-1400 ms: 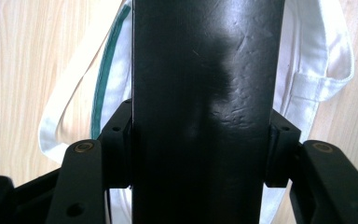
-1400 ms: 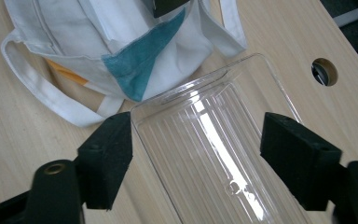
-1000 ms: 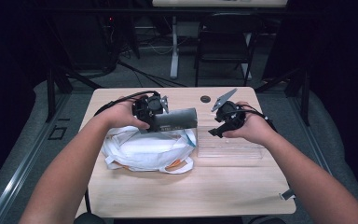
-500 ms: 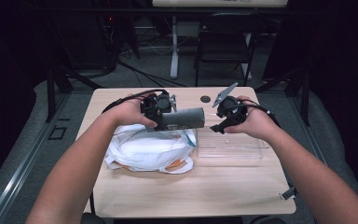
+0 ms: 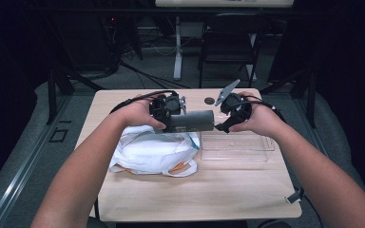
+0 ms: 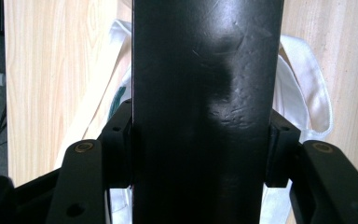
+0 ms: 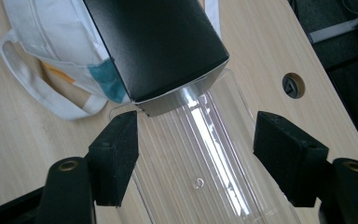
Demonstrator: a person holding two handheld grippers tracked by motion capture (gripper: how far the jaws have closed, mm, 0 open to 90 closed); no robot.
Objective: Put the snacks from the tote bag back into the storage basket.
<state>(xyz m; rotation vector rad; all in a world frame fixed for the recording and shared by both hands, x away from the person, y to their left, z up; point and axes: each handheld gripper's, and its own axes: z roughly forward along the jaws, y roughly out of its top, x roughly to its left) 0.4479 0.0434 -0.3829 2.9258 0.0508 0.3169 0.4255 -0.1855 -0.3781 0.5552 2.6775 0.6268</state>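
Two grippers at work: my left gripper (image 6: 198, 154) clamps the black box (image 5: 190, 121); my right gripper (image 7: 205, 154), jaws just opened and empty, must regrasp it above the clear tray (image 5: 261, 145).

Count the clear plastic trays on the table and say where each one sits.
1. A clear plastic tray lies on the table, right of the white bag and under the right gripper. The bag could hide more.

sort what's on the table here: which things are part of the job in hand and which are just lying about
In the job:
- black box, clamped in the left gripper
- right gripper, jaws just opened, nothing between them
- clear tray below

Lying about:
- white bag
- table and its grommet hole
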